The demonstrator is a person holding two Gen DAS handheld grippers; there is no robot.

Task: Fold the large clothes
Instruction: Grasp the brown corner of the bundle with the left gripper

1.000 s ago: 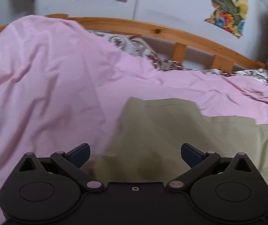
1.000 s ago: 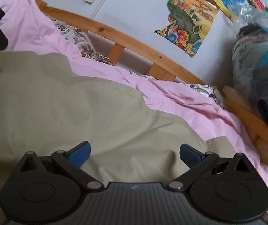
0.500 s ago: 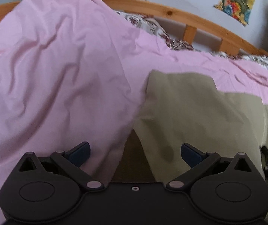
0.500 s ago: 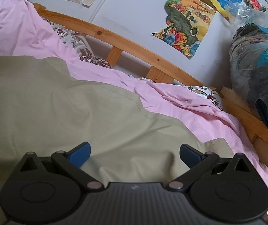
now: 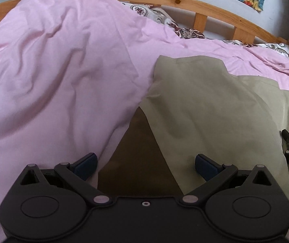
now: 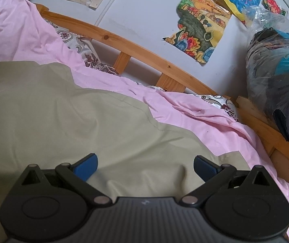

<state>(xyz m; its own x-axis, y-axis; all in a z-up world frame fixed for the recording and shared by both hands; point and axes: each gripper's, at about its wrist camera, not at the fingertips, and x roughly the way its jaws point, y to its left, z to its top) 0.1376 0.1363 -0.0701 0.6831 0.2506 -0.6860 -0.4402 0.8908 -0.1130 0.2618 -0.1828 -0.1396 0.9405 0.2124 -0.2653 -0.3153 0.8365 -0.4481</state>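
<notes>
Flat on the pink sheet (image 5: 53, 70), khaki garment (image 5: 205, 105) lies lengthwise toward the headboard (image 5: 185, 2)

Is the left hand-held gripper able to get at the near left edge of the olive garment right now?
Probably yes: the left hand-held gripper is open, the olive garment edge lies between its fingers, and nothing covers it.

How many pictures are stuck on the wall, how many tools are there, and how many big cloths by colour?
Counting from the right wrist view, plus the left tool:
Wall pictures: 6, e.g. the landscape picture
Pink cloths: 1, the pink sheet
Olive cloths: 1, the olive garment
Tools: 2, the left tool and the right tool
Total: 10
</notes>
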